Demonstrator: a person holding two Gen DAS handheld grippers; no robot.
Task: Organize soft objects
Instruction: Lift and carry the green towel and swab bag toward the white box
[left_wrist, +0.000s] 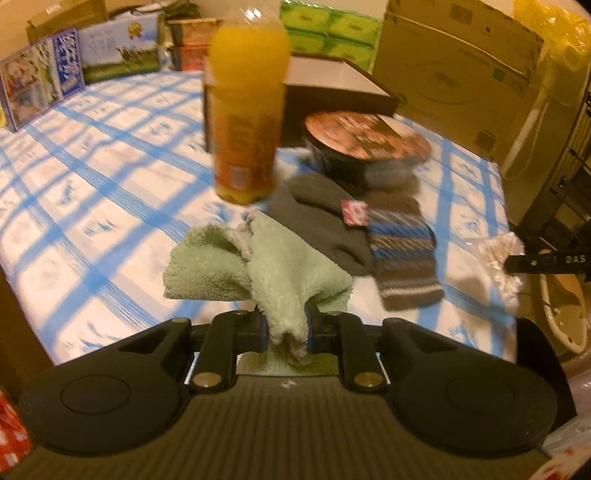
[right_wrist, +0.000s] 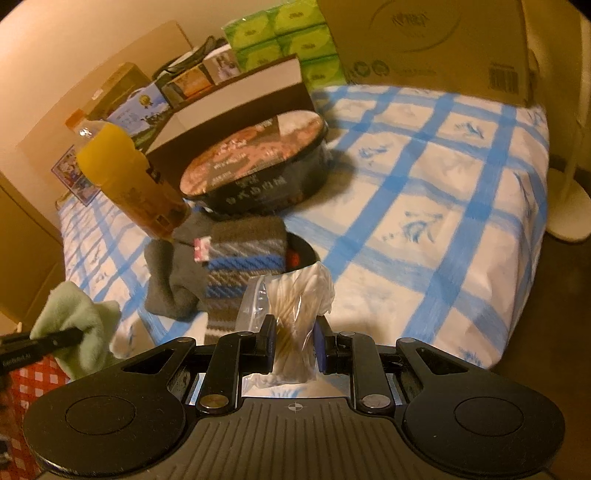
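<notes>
Trouble looked likeliest around the orange juice bottle (left_wrist: 246, 107), which stood close behind the soft things on the checked tabletop (left_wrist: 92, 192); a careless swing of either load could have knocked it over, I judged. The left hand-held gripper (left_wrist: 287, 328) was clenched on a pale green towel (left_wrist: 273, 269), pinching only a bunched fold, so most of the cloth hung free and could have slipped out or dragged across the grey sock (left_wrist: 325, 221) and the striped sock (left_wrist: 402, 258) lying just beyond it. The right hand-held gripper (right_wrist: 294, 347) was closed on a clear bag of cotton swabs (right_wrist: 295, 299), held above the tabletop near the striped sock; the thin plastic looked slick and might have slid from the pads. The towel appeared fluffy, crumpled and lifted off the surface. Both socks lay flat, touching each other, in front of an instant noodle bowl (left_wrist: 365, 144).
</notes>
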